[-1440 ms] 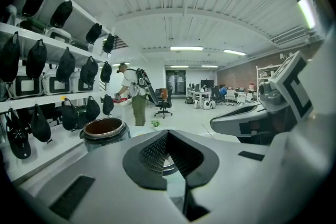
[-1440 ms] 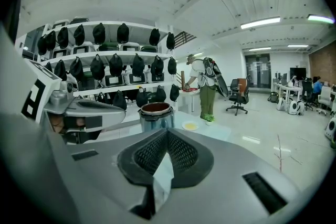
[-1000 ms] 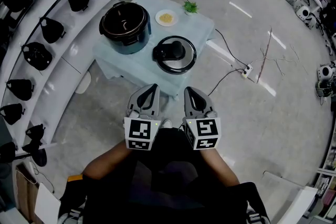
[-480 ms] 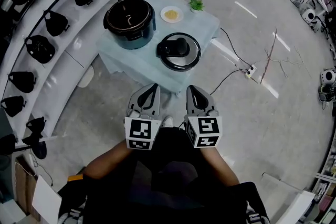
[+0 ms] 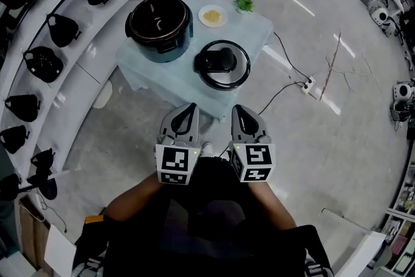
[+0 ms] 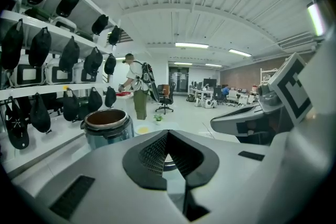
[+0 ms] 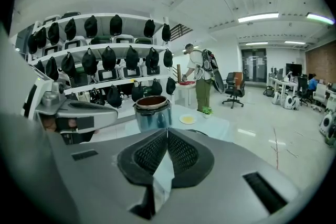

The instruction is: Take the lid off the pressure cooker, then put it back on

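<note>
Steel-rimmed, the lid (image 5: pixel 222 65) is seen lying flat on the worktop (image 5: pixel 168 78), just beside the open pressure cooker (image 5: pixel 159 26). It lies well ahead of the right gripper (image 5: pixel 238 112), which is judged nearer than the left gripper (image 5: pixel 187 111). Both pairs of fingers (image 7: pixel 181 152) are closed on nothing.

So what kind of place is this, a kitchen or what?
Likely a lab or open office, not a kitchen: curved shelves hung with black bags, office chairs and desks behind, and the pressure cooker on a small cloth-covered table.
</note>
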`<state>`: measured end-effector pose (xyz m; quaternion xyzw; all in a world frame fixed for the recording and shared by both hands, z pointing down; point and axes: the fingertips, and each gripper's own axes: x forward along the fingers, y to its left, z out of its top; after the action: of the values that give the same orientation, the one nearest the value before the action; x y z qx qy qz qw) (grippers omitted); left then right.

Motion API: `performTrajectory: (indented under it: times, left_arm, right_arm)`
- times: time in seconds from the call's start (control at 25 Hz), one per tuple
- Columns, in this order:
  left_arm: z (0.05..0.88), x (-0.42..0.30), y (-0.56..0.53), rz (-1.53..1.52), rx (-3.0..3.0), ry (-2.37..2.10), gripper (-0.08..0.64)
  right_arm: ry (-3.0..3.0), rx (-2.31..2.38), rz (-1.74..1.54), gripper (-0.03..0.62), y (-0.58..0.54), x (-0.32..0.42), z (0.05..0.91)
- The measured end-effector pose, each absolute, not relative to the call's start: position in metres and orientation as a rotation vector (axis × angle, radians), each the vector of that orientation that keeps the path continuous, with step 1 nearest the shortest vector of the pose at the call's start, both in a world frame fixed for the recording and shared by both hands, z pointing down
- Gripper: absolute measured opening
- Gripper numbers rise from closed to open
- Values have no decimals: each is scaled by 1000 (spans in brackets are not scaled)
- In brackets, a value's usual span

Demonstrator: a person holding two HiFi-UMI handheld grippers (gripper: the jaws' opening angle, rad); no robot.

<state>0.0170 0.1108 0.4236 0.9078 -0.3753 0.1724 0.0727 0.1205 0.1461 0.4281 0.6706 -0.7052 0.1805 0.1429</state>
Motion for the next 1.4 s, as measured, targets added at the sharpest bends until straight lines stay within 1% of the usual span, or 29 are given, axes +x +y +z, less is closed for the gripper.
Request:
performTrajectory:
  times: [0.28, 0.8, 1.04, 1.28, 1.36, 1.4]
  left_arm:
    - [435, 20, 69, 528, 2722, -1044, 6]
    - [449, 34, -43, 532, 2769, -830, 6]
    - [451, 38, -63, 604, 2762, -717, 6]
    - [461, 54, -73, 655, 2762, -709, 6]
    - [470, 60, -77, 684, 2735, -740, 6]
    - [475, 63, -79, 703, 2720, -766, 6]
  right_arm:
    - [-1945, 1978, 552, 20, 104, 128, 436]
    - [-1794, 2014, 616, 21, 0, 124, 456]
    - [-1725, 2043, 652, 21, -19, 133, 462]
    - [-1726, 2022, 686, 24, -36, 155, 482]
    - [-1743, 1998, 699, 36, -44, 164, 493]
    - [-1750, 1984, 709, 57, -48, 169, 499]
